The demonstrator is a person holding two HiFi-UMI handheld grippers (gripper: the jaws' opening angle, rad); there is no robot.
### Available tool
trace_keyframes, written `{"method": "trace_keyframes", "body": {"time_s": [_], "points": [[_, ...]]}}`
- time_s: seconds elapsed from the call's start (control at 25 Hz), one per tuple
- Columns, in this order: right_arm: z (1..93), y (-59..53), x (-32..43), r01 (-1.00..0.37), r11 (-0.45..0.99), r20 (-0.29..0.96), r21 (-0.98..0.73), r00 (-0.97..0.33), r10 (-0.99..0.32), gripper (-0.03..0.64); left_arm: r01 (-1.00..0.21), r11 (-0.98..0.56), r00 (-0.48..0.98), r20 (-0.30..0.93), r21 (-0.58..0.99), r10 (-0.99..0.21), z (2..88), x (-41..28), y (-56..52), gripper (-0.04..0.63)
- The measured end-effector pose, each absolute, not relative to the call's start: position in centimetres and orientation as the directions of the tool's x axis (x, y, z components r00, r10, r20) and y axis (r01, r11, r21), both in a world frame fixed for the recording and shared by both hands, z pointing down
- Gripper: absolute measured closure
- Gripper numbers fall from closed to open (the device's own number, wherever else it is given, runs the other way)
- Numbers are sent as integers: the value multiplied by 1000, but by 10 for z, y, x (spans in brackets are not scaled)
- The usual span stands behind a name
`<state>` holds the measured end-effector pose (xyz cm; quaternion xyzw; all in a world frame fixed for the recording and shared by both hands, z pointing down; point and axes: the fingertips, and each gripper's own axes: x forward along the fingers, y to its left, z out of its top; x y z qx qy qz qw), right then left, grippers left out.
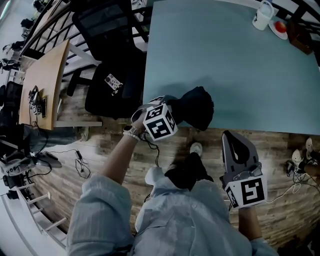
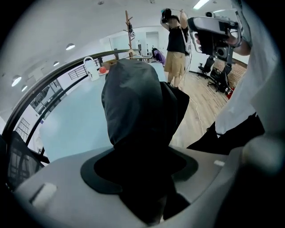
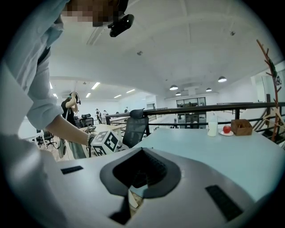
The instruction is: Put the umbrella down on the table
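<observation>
A black folded umbrella [image 1: 198, 107] hangs over the near edge of the pale blue-green table [image 1: 225, 60]. My left gripper [image 1: 175, 108] is shut on its near end. In the left gripper view the umbrella [image 2: 133, 102] rises from between the jaws and fills the middle, with the table [image 2: 73, 122] behind it to the left. My right gripper [image 1: 229, 136] hovers off the table's near edge over the wooden floor. Its fingers lie together with nothing held. The right gripper view shows the table [image 3: 213, 151] spreading ahead of the right gripper [image 3: 141, 156].
At the table's far right corner stand a white jug [image 1: 262, 15], a plate with a red apple [image 1: 279, 27] and a brown box [image 1: 301, 37]. A black office chair [image 1: 112, 75] is at the table's left side. A wooden desk [image 1: 42, 85] stands farther left. Another person [image 2: 176, 40] stands behind.
</observation>
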<state>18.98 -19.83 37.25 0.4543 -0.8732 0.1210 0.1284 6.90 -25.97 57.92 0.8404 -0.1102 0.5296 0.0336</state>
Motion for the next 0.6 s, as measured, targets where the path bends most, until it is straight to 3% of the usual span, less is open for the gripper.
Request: {"method": "trace_keyframes", "body": {"time_s": [0.6], "points": [[370, -198, 208, -811, 573, 328, -116, -576, -749, 618, -164, -986, 264, 964, 18, -26, 617, 72, -264, 321]]}}
